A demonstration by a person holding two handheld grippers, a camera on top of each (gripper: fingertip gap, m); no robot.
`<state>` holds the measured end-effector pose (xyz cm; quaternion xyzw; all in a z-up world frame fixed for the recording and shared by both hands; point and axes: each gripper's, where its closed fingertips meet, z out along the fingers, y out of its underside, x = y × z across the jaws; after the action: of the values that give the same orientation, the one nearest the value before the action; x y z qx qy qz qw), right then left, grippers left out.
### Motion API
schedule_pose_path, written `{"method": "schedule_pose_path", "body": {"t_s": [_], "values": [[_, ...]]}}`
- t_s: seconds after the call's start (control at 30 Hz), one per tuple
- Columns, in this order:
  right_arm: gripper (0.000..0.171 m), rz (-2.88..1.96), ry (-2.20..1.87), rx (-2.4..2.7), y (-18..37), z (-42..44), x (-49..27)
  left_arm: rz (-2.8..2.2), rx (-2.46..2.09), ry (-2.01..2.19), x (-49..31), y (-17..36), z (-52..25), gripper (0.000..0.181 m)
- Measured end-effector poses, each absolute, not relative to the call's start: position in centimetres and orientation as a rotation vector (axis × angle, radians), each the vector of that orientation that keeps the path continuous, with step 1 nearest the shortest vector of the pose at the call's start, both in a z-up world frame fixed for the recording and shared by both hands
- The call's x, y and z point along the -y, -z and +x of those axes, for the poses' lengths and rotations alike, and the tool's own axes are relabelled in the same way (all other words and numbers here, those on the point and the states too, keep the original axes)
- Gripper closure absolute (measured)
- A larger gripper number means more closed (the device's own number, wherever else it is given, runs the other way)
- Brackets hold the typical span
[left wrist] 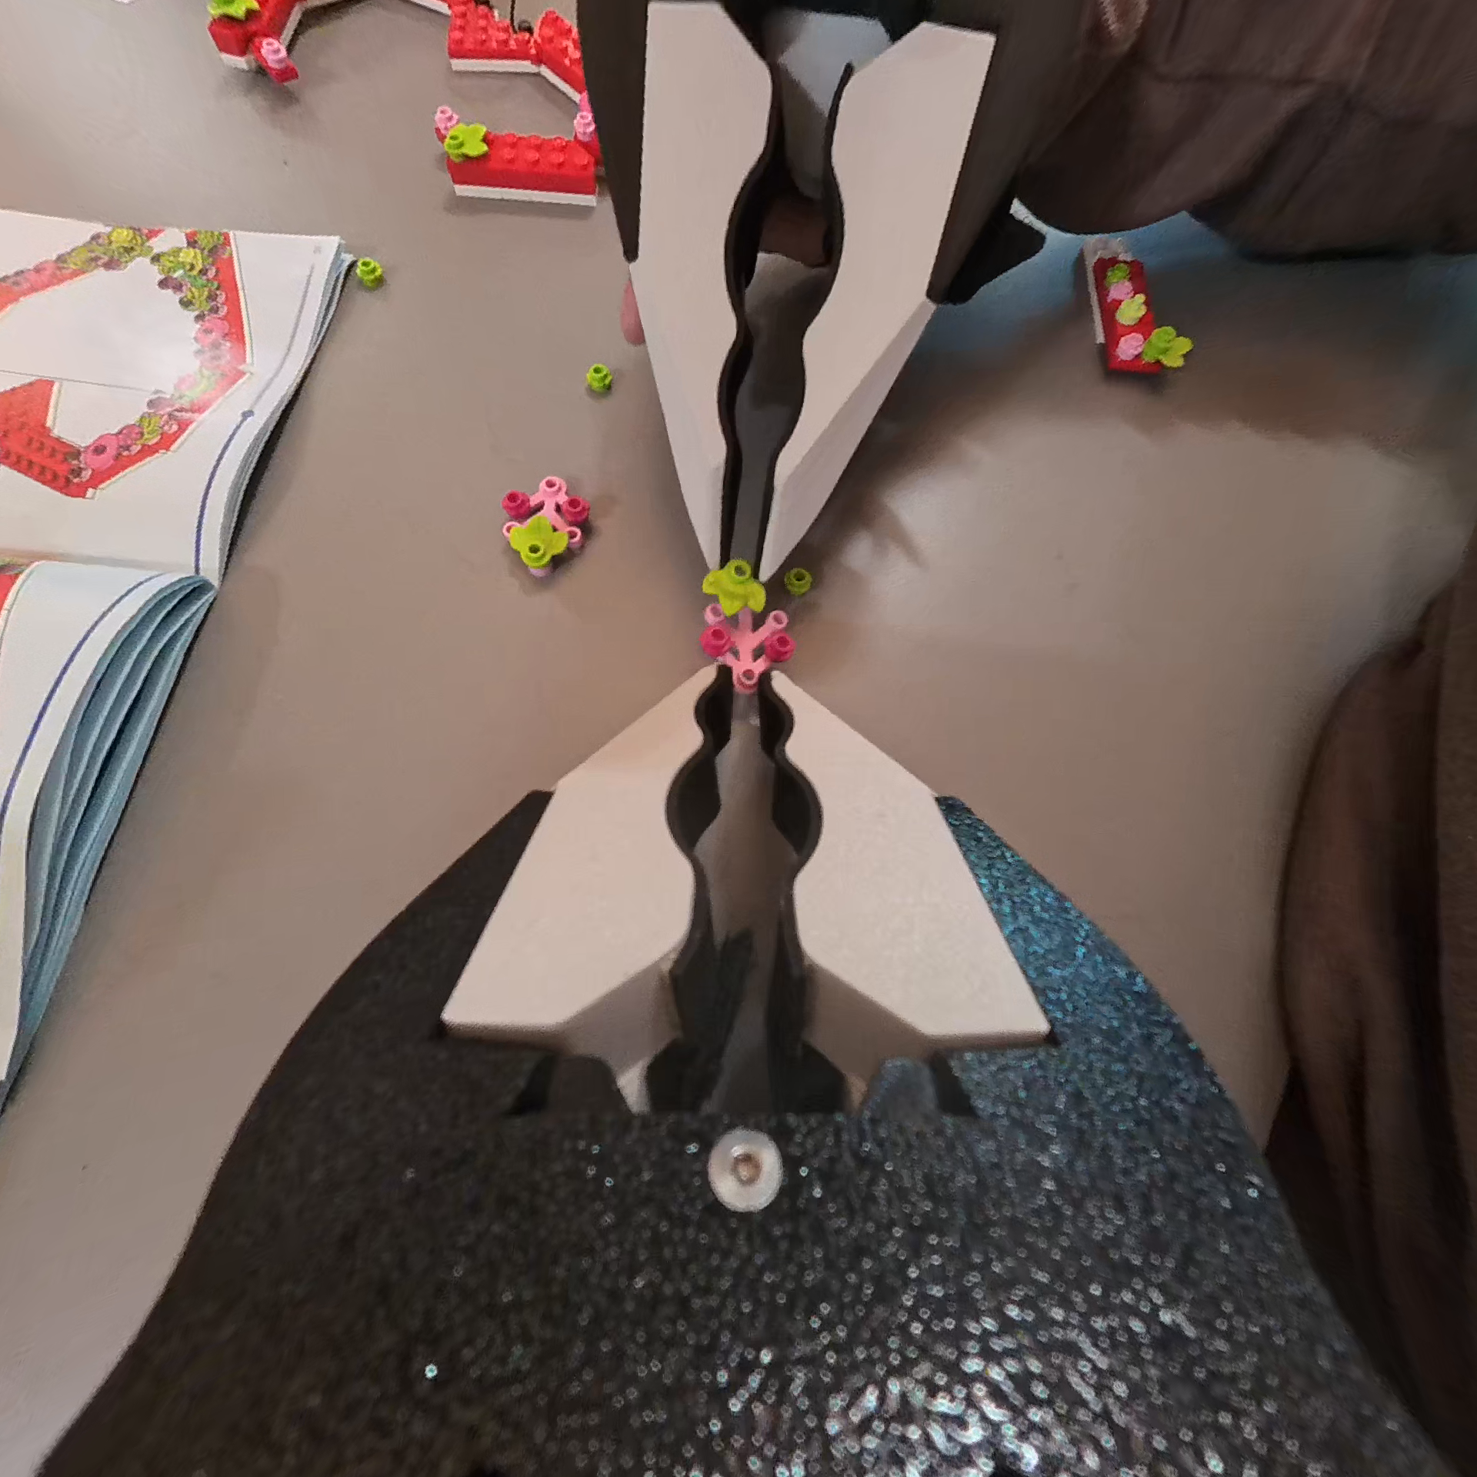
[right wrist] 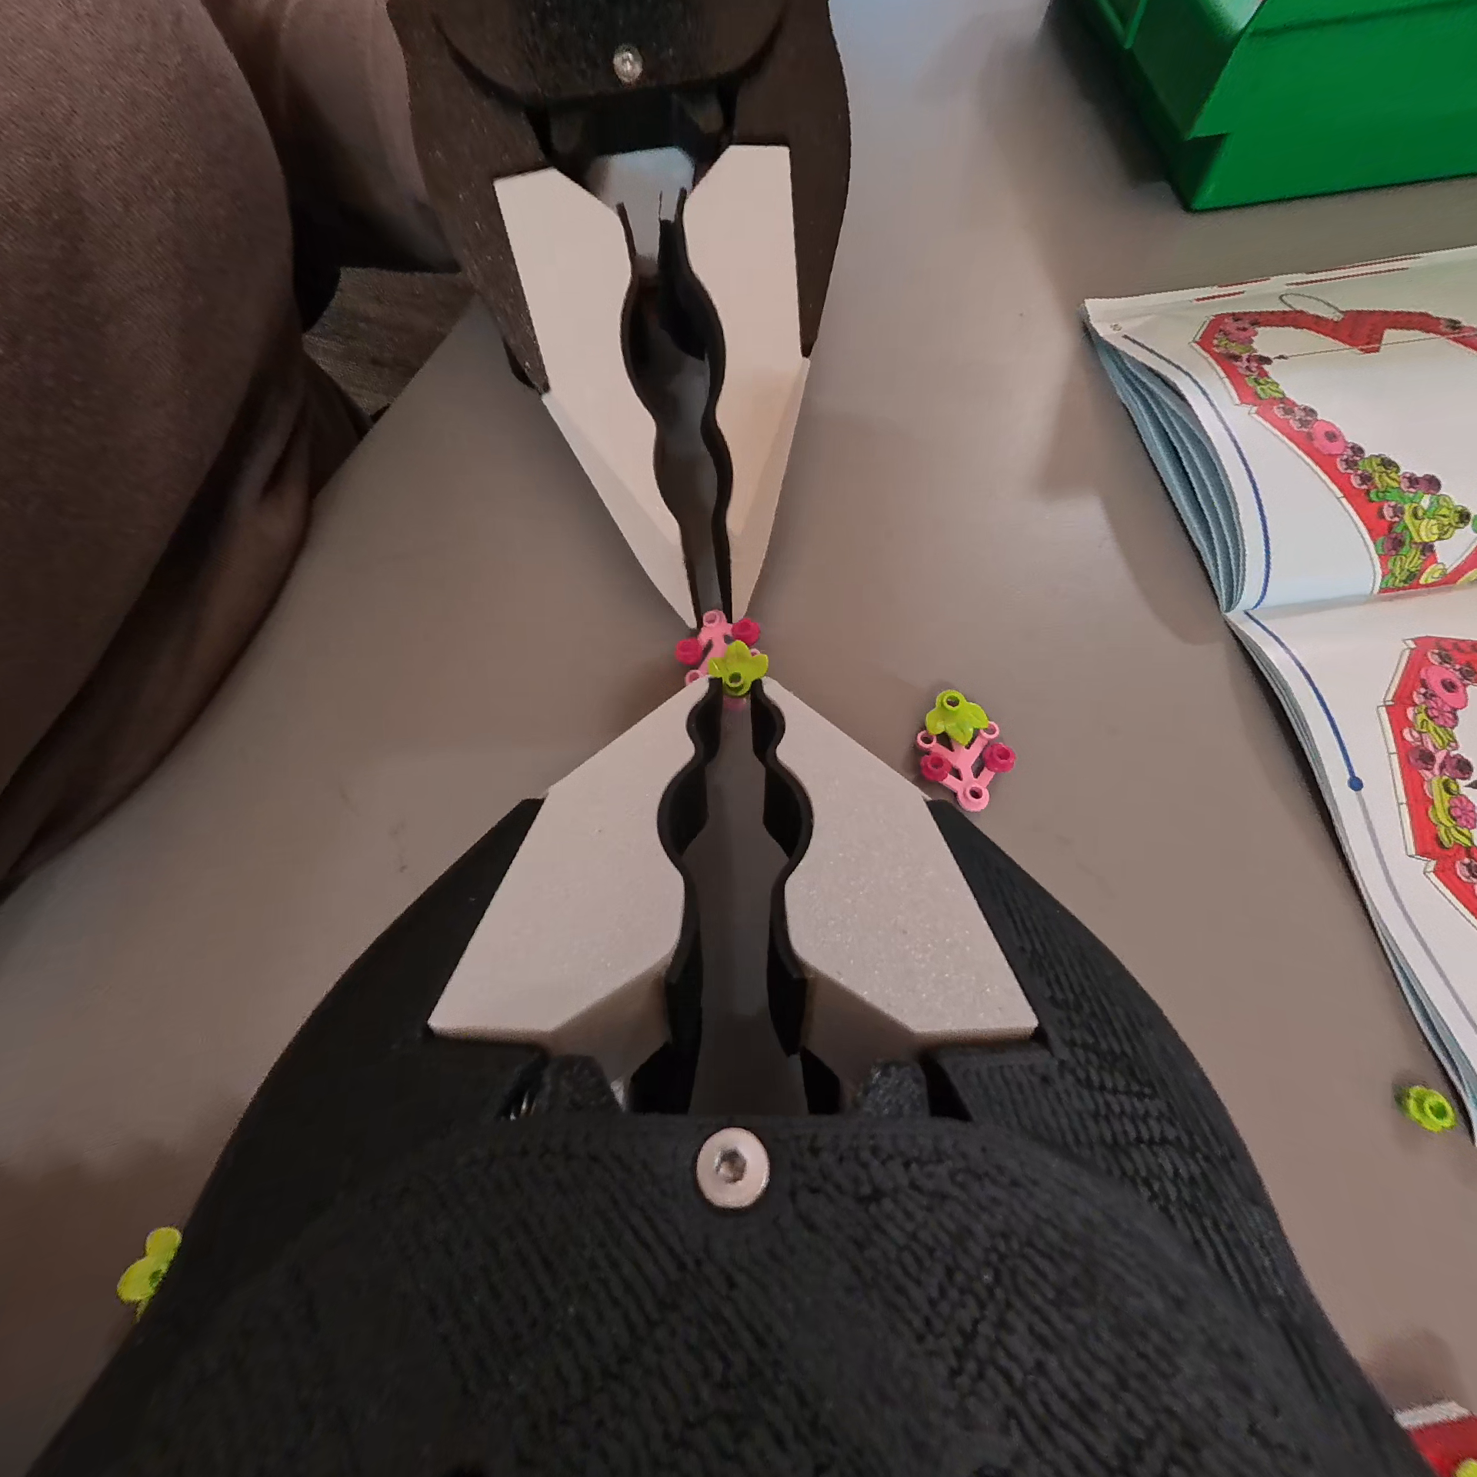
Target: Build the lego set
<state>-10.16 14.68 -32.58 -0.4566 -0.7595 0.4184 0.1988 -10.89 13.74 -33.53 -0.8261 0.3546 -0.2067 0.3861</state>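
Both hand-held grippers pinch pink flower stem (left wrist: 745,644) between them

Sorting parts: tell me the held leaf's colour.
Lime green leaf, clearest in the left wrist view.

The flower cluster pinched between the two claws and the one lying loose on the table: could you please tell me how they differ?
The held flower cluster is pinched from opposite ends by the left claw and the right claw; the loose flower cluster lies flat on the table, touched by neither. The held one sits at the claw tips; the loose one lies off to the side, nearer the instruction booklet. Both have a light pink stem, dark pink buds and a lime leaf.
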Motion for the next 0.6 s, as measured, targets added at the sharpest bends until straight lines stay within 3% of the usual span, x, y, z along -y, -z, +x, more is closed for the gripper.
{"method": "schedule_pose_path", "body": {"t_s": [0.6], "values": [[0.165,-1.265,-1.195,2.158,32.72,-9.87,-14.40,-2.062,-0.899,0.569,-13.66,33.01,-10.65,0.177]]}}
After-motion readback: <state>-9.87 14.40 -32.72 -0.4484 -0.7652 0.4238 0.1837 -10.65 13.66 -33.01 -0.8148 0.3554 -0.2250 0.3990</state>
